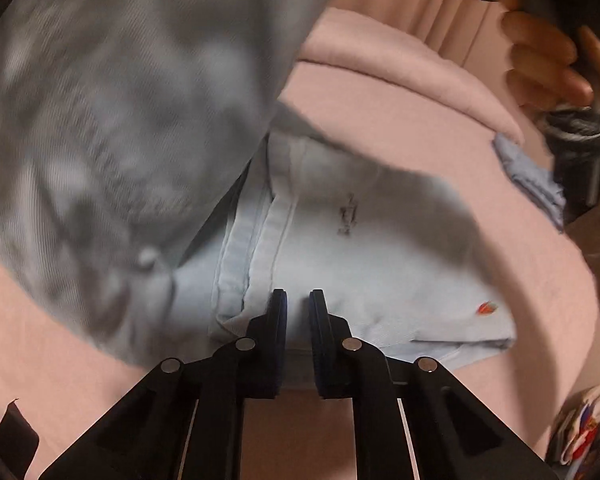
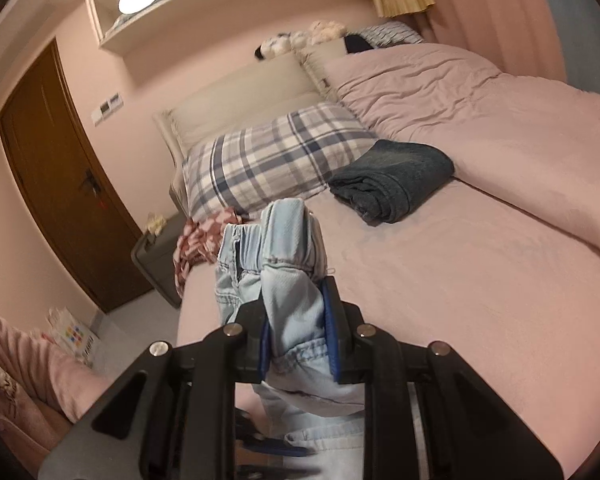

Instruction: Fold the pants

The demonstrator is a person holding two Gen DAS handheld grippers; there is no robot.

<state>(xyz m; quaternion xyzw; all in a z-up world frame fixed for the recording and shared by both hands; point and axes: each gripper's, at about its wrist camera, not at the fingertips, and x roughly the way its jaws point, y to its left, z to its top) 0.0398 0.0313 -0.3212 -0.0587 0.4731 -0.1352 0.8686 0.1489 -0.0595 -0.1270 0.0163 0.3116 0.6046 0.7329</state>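
Pants (image 2: 290, 280) between right claw (image 2: 298, 334) fingers

A lifted part of the pants (image 1: 112, 152) is blurred, hiding the bed (image 1: 40, 320) behind.

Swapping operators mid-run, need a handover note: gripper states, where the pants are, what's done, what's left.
Right gripper: shut on the elastic waistband of the light blue denim pants, lifted above the pink bedsheet.
Left gripper: jaws nearly closed with a narrow gap, empty, hovering over the pants' lower part lying on the sheet.
Done: one end raised; a blurred fold of the fabric hangs close to the left camera.
Left: lay the raised end over the flat part, smooth, finish folding.
Nearby: a folded dark blue garment beside the plaid pillow.
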